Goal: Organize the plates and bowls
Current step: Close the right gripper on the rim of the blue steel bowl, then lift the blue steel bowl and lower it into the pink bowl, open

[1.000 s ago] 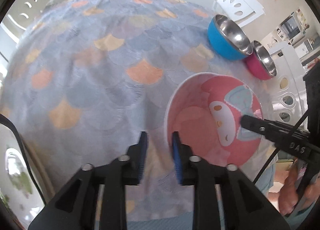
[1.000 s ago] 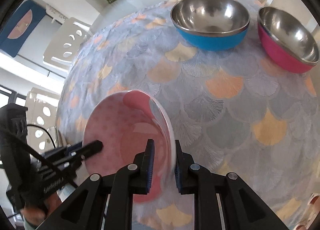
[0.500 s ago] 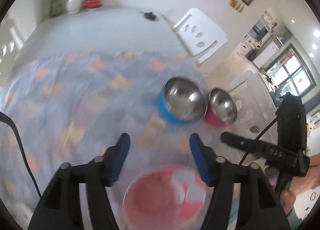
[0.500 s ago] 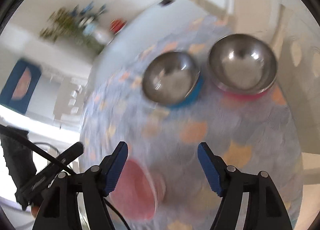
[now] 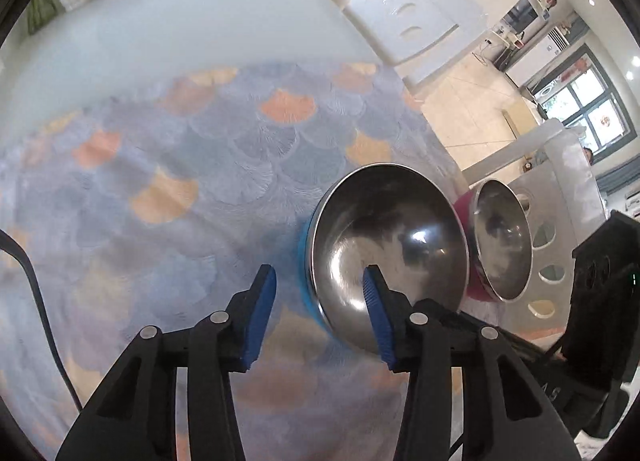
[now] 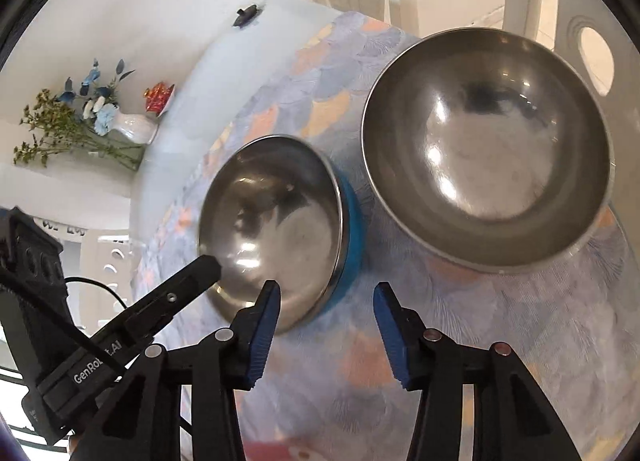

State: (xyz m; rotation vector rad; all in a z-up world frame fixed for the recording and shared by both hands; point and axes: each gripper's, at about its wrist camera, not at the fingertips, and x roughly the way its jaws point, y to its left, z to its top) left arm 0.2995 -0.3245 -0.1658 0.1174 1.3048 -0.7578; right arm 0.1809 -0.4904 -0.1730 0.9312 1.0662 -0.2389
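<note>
A: Count of bowls?
B: Two steel ones, side by side on the patterned cloth [image 5: 168, 165]: blue bowl [image 5: 386, 257], pink bowl [image 5: 502, 245].
A: Tongs?
B: Two. Left gripper [image 5: 318, 315] straddled the blue bowl's near rim, jaws just closing, not pinching. Right gripper [image 6: 326, 335] gaped over cloth, also closing, empty.

Setting: a home dining area. A counter [image 5: 160, 33] carries a scale-patterned cloth [image 5: 180, 189], with white cut-out chairs [image 5: 400, 17] beside it. A vase of flowers [image 6: 132, 127] stands at the wall; kitchen appliances [image 5: 532, 13] and a window [image 5: 588, 105] lie beyond.
</note>
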